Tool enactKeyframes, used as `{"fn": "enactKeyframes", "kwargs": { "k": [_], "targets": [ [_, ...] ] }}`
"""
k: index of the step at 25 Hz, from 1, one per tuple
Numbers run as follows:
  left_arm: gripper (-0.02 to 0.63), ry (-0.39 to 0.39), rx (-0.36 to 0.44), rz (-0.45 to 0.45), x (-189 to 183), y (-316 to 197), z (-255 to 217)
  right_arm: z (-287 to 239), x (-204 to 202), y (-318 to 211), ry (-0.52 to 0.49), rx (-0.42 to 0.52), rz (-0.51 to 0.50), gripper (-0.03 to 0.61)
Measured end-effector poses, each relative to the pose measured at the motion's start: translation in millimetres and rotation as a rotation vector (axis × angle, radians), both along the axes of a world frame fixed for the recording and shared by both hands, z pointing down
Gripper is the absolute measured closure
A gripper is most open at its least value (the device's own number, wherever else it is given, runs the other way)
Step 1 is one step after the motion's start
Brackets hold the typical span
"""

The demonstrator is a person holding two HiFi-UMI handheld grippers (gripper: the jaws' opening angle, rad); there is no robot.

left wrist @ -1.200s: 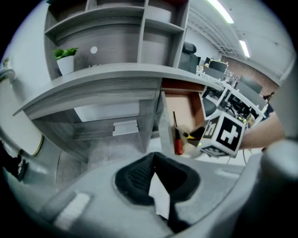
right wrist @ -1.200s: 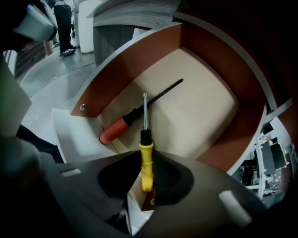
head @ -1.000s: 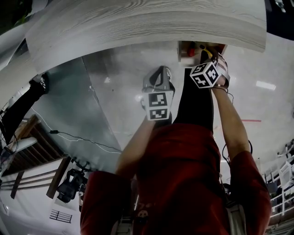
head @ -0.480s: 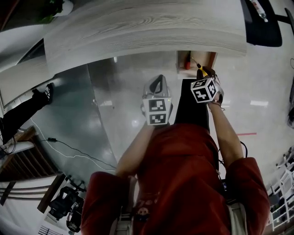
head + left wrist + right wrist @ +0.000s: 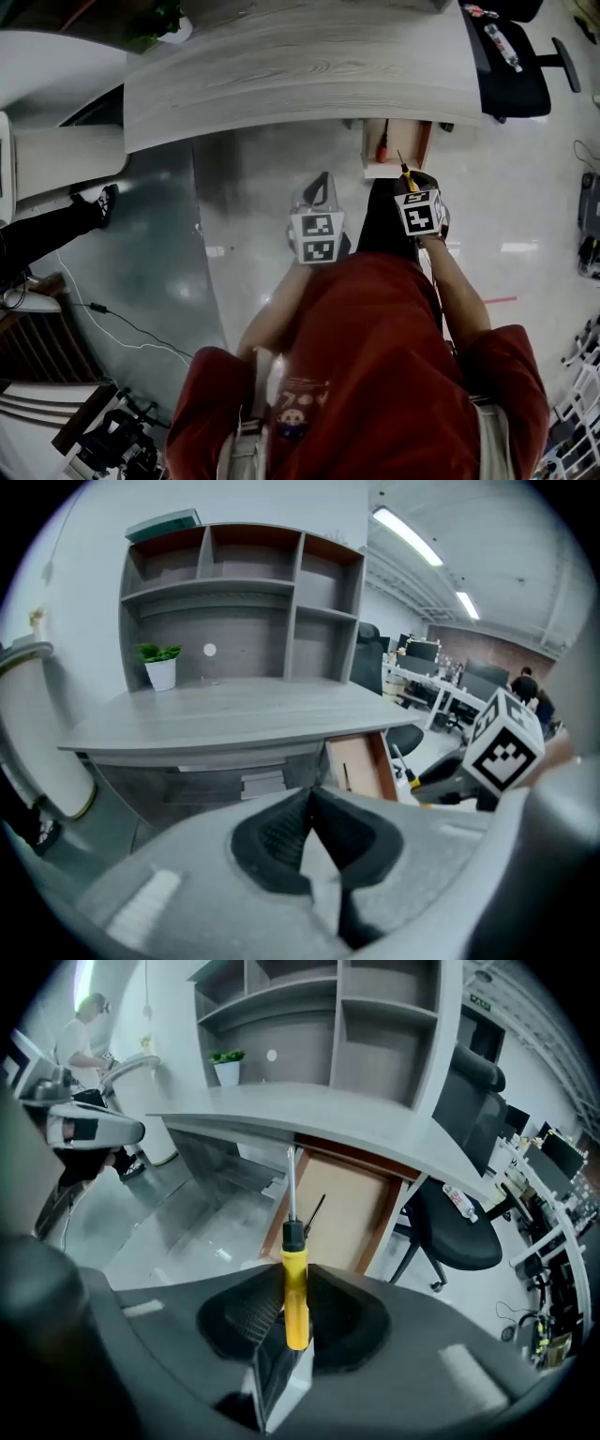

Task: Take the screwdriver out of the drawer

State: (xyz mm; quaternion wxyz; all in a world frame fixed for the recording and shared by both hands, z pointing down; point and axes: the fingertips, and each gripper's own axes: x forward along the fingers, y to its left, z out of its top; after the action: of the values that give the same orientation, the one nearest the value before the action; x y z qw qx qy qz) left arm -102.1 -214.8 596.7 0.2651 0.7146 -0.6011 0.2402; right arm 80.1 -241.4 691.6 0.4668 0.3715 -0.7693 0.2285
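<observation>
Pinching screwdriver [image 5: 295, 1279] by handle: your right gripper [image 5: 292, 1321]; shaft toward 12 o'clock, drawer [image 5: 342, 1208] beyond; left gripper [image 5: 309, 803] pressed together, empty.

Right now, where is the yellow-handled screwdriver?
The right gripper view shows the yellow-handled screwdriver clamped in the right gripper, outside the open drawer beneath the desk.

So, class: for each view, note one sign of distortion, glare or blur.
Head view: the desk edge looks bowed, and lamp reflections streak the floor. Left gripper view: dark rounded corners, ceiling lights blown out. Right gripper view: the screwdriver is sharp.
</observation>
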Motion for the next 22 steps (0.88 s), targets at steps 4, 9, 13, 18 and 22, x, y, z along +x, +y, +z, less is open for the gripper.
{"fn": "enactKeyframes", "kwargs": {
  "k": [4,9,13,18,22],
  "targets": [
    [0.615,-0.005,0.043,0.03,-11.3,9.6,-16.5,-24.2,-13.5,9.5,-0.04,0.029,0.034,0.505],
    [0.615,-0.01,0.08,0.048,-18.8,17.0,-35.5,-47.5,-27.3,18.4,-0.067,0.064,0.036,0.505],
    [0.615,-0.013,0.116,0.066,-22.0,14.6,-51.2,-68.7,-32.5,17.8,-0.081,0.095,0.06,0.505],
    [0.615,-0.012,0.161,0.079,-26.5,8.2,-68.5,-89.6,-31.9,13.8,-0.132,0.118,0.147,0.505],
    [0.615,-0.016,0.189,0.084,-31.6,6.6,-80.8,-109.4,-30.2,14.8,-0.184,0.129,0.208,0.505]
  ]
}}
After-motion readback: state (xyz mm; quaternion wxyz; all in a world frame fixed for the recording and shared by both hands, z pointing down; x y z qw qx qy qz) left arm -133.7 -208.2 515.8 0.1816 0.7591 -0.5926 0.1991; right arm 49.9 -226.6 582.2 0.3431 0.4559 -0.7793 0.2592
